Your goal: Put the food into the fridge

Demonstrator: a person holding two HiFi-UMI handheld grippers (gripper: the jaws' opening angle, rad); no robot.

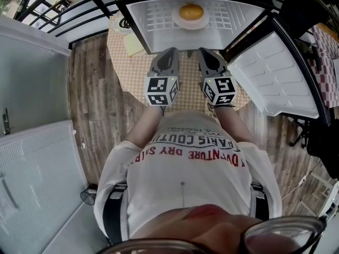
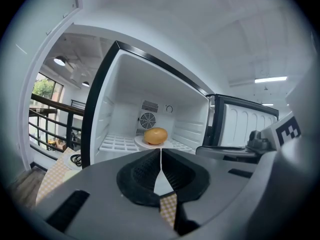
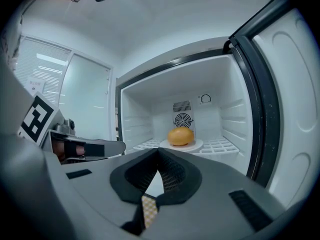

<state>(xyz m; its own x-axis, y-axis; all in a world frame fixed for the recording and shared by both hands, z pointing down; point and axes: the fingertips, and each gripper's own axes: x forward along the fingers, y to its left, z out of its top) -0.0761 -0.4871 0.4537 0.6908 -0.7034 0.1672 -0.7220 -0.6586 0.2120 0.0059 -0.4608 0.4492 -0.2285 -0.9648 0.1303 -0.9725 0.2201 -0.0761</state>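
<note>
An orange-yellow round bun [image 1: 191, 11] rests on a white plate [image 1: 178, 21] on the wire shelf inside the open small fridge [image 1: 153, 30]. The left gripper view shows the bun [image 2: 155, 135] straight ahead, and the right gripper view shows the bun [image 3: 180, 136] on its plate [image 3: 196, 144]. My left gripper [image 1: 169, 52] and right gripper [image 1: 203, 53] are side by side just in front of the fridge opening, well short of the plate. Both have their jaws closed together with nothing between them.
The fridge door [image 1: 275, 78] stands swung open to the right. The fridge sits on a round table with a checked cloth [image 1: 124, 62]. A black cable coil [image 1: 125, 23] and a yellowish pad [image 1: 132, 45] lie left of the fridge. Railings [image 1: 69, 9] run at the back left.
</note>
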